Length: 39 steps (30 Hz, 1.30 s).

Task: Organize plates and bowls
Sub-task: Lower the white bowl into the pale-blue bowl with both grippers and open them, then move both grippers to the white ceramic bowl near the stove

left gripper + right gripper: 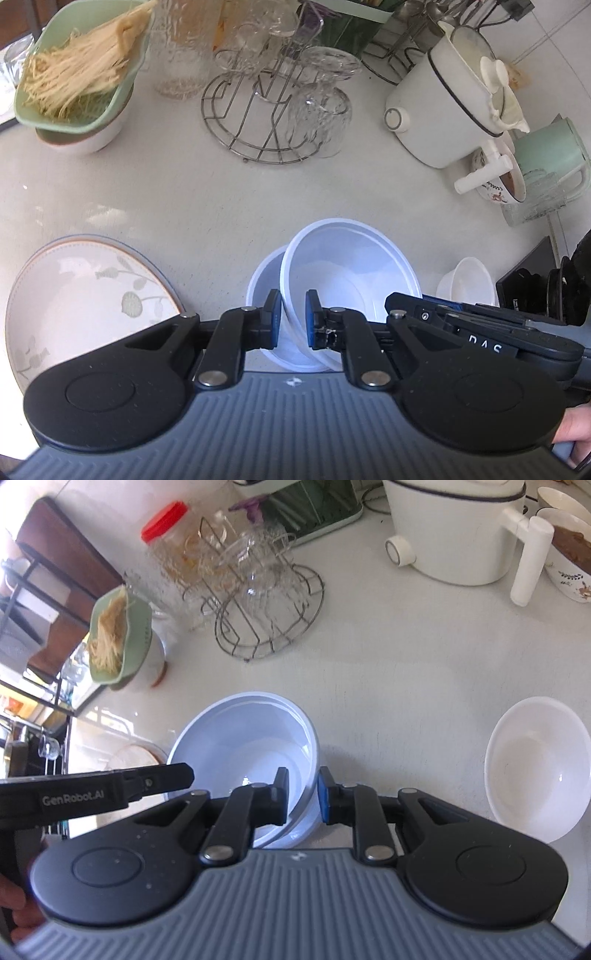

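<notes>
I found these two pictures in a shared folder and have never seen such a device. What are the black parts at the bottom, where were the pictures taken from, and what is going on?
They are two hand-held claws, one in each of a person's hands. Each carries a wide-angle camera looking along its two fingers, so one picture comes from the left claw and one from the right claw. Both pinch the rim of translucent plastic bowls, one tilted inside another, from opposite sides. On the white counter lie a leaf-patterned plate, a small white bowl, a wire rack of glasses, a green dish of noodle-like strands and a white electric pot.
</notes>
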{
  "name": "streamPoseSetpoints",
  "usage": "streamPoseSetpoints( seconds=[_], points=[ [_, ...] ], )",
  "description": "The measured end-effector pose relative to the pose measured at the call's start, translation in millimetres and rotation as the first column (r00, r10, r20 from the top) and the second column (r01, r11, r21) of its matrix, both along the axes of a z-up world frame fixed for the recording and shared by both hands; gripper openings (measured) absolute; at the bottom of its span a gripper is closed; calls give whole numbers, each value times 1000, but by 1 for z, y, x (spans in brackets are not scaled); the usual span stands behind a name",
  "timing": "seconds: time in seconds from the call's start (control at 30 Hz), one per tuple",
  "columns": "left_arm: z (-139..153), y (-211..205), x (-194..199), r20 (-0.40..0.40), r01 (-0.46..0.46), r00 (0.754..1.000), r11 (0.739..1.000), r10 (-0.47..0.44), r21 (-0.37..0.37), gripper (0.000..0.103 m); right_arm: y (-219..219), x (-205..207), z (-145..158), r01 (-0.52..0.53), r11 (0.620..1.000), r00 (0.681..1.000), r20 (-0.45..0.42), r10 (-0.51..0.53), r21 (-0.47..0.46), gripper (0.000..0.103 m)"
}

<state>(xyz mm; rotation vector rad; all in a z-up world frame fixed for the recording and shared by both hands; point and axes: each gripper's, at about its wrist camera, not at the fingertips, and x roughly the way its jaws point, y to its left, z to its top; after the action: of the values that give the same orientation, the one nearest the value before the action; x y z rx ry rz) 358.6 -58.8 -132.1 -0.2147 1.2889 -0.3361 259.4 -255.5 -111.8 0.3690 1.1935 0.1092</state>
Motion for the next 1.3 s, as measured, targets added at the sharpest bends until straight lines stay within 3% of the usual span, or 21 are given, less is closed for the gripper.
streamPoseSetpoints(
  seconds=[0.17, 0.27, 0.3, 0.37, 0.67, 0.97, 1.3],
  points=[
    [-11, 0, -3, -16, -9, 1000, 1000, 9, 18, 18, -1, -2, -11, 4, 1000, 1000, 2, -4, 23, 20],
    [-12, 0, -9, -16, -3, 1000, 999, 3, 51, 51, 4, -6, -9, -2, 1000, 1000, 23, 1, 28, 25],
    [-11, 0, -12, 0, -2, 1000, 999, 2, 54, 52, 5, -9, -8, -3, 1000, 999, 33, 3, 23, 35],
    [-9, 2, -17, 14, -9, 1000, 999, 8, 47, 52, 8, -15, -6, 6, 1000, 999, 52, -6, 3, 42],
    [23, 2, -30, 113, -13, 994, 1000, 14, -9, 52, -3, -40, 27, 45, 996, 981, 193, -29, -79, 41],
    [49, -26, -32, 224, 70, 972, 997, -64, -17, 52, -22, -55, 58, 142, 984, 937, 334, -99, -106, 41],
    [56, -54, -29, 269, 151, 953, 988, -141, -18, 52, -39, -60, 68, 223, 967, 909, 384, -160, -126, 41]
  ],
)
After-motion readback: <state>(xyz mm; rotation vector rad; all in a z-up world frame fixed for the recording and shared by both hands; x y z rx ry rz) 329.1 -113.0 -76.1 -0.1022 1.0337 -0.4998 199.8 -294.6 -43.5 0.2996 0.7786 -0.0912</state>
